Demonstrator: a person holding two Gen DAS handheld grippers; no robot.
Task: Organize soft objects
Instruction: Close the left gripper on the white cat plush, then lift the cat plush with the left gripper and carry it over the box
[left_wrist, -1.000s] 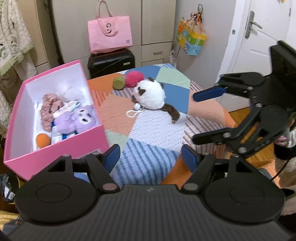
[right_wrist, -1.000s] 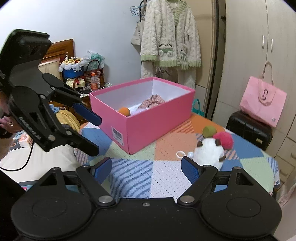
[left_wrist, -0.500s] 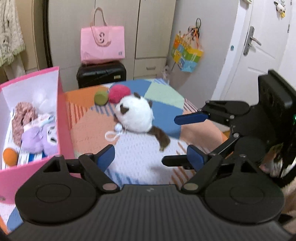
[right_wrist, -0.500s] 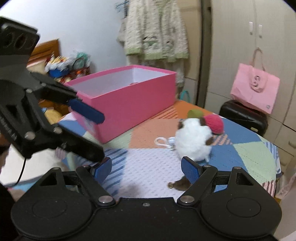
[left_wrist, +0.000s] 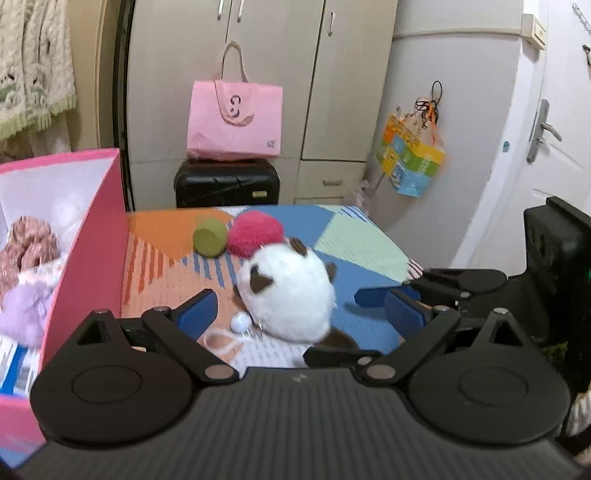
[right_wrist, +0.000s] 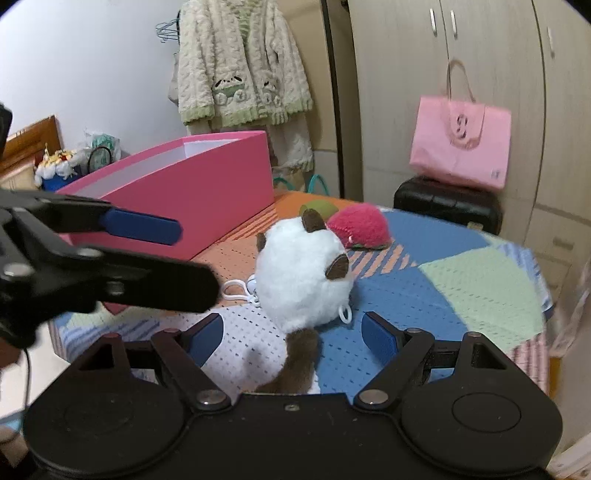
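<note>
My left tongs (left_wrist: 299, 314) have just been spreading and stand wide apart, with one white plush (left_wrist: 288, 295) lying between the pads, untouched. My right tongs (right_wrist: 291, 334) gape too, the same plush (right_wrist: 303, 280) just ahead of them, its brown tail running in between the pads. Beyond it on the patchwork worktop (left_wrist: 354, 236) sit two more soft things: one green ball (left_wrist: 209, 236) and one red pompom (left_wrist: 255, 234), touching. Left of my left tongs stands one pink box (left_wrist: 92, 236), several soft things inside.
</note>
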